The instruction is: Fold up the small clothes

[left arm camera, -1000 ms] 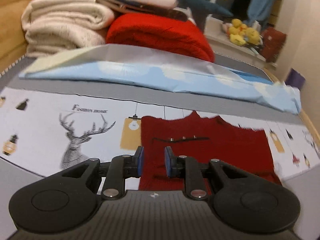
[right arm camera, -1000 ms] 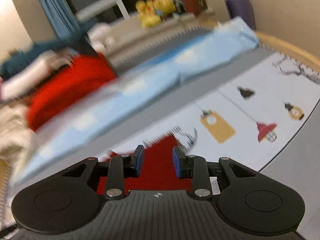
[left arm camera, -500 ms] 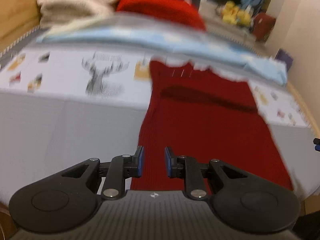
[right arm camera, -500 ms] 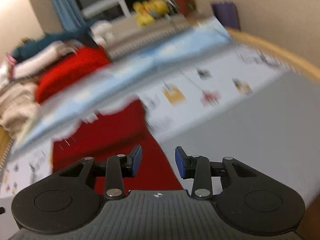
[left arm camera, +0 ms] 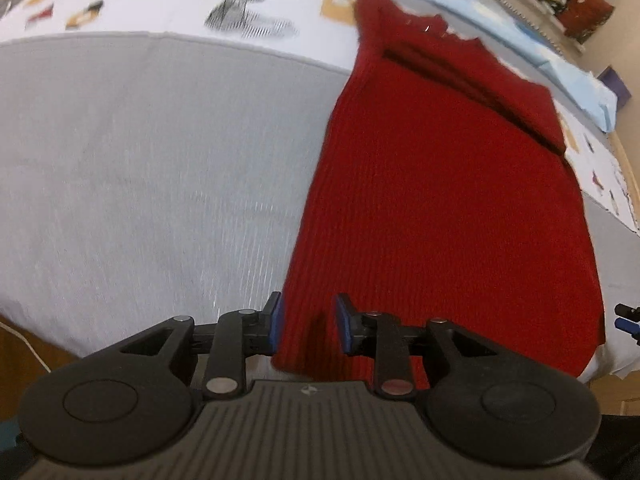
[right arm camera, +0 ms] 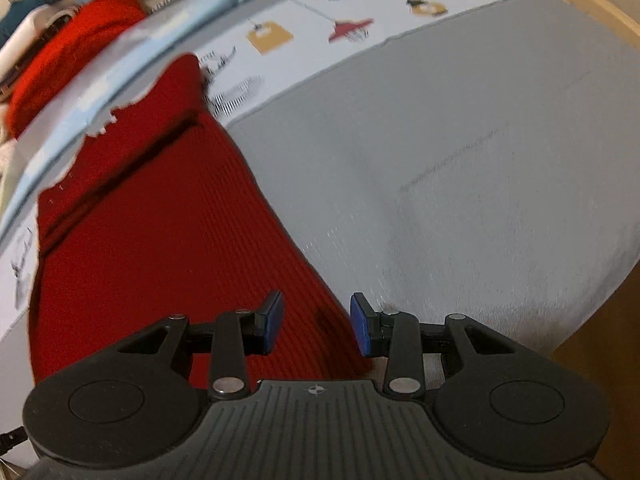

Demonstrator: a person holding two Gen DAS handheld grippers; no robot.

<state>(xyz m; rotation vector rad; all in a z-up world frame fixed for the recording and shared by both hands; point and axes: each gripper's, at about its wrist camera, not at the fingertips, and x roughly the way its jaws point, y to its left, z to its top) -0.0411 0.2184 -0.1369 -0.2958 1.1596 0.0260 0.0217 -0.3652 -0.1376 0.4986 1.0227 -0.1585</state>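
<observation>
Flat red knit garment (left arm camera: 440,184) on grey bedsheet (left arm camera: 140,160); left claw (left arm camera: 308,326), right claw (right arm camera: 316,322) both open, empty

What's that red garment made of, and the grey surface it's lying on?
Red garment: looks like ribbed knit, probably wool or acrylic; fine lengthwise ribs, matte, fuzzy edges. Grey surface: looks like a woven or jersey sheet, matte, with faint lines and soft creases; the fibre can't be told.

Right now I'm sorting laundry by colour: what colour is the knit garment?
Dark red knit garment, clearest in the left wrist view.
</observation>
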